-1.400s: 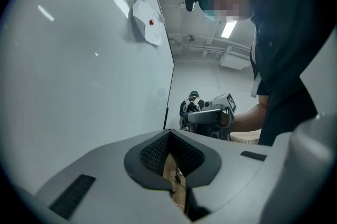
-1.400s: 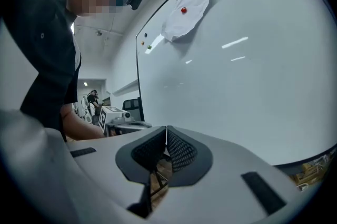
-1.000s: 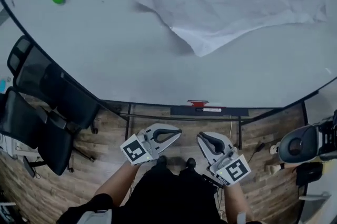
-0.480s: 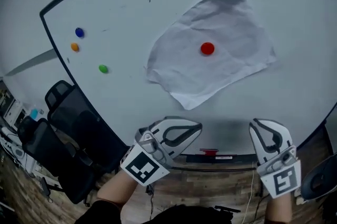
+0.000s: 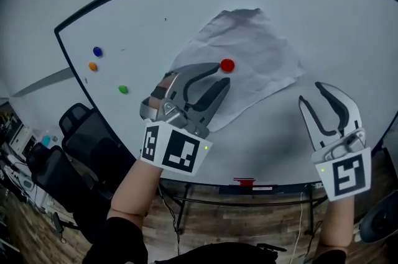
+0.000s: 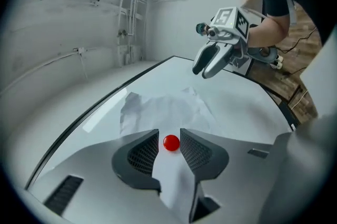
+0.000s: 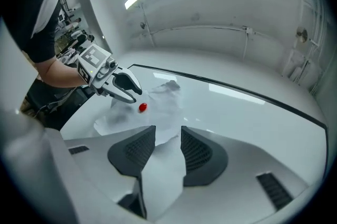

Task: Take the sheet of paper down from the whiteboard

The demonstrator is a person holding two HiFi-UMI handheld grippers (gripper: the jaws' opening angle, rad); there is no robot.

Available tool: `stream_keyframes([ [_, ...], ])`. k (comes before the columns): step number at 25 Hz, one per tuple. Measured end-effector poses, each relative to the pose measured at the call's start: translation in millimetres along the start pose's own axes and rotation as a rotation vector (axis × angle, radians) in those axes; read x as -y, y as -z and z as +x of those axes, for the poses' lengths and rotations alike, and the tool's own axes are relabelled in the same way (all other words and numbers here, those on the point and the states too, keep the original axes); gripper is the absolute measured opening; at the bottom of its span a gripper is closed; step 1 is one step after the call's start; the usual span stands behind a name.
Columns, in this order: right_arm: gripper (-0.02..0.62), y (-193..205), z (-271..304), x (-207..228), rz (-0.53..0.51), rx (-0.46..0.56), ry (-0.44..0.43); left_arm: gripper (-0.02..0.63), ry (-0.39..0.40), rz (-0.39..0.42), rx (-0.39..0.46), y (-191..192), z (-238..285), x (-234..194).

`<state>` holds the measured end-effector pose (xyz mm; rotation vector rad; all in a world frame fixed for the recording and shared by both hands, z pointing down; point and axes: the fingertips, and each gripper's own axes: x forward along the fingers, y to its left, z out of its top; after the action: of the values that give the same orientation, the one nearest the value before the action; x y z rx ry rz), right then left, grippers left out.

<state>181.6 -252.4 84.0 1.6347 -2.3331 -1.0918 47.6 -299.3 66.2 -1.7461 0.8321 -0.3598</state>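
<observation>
left of my left gripper (image 5: pixel 221 76) three small magnets (image 5: pixel 97 51) sit well apart from the job; the gripper lies over the lower left part of the sheet of paper (image 5: pixel 258 48), its jaws partly open and holding nothing; in the left gripper view the red magnet (image 6: pixel 170 143) sits dead ahead, framed between the two tips with a sliver of white on either side, so i judge the pads are not pressing on it yet; that magnet is the only thing pinning the sheet to the whiteboard (image 5: pixel 155 14), and this hand is clearly the nearer one to it; the sheet is crumpled and hangs tilted, its long axis running from low beside my left gripper up and away to the right, one corner lowest; my right gripper (image 5: pixel 311 93) is just off the sheet's right edge, jaws likewise partly open and empty, and its own view shows the sheet's low corner ahead through the gap, not gripped;

against half a second ago, both grippers have come up from below the sheet, the left has crossed onto the paper to the magnet, and both pairs of jaws have just been opening from shut, with nothing caught in them
</observation>
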Motion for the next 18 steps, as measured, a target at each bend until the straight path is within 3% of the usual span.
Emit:
stream_keyframes([
  [4,0.19,-5.6,6.4,9.2,-0.031,-0.006,0.003,0.181,0.041,0.028,-0.074,9.5,18.4,6.1],
  [18,0.19,13.6,23.1,12.7,0.076,-0.072,-0.013,0.183,0.035,0.062,-0.175,18.2,39.7,7.4],
])
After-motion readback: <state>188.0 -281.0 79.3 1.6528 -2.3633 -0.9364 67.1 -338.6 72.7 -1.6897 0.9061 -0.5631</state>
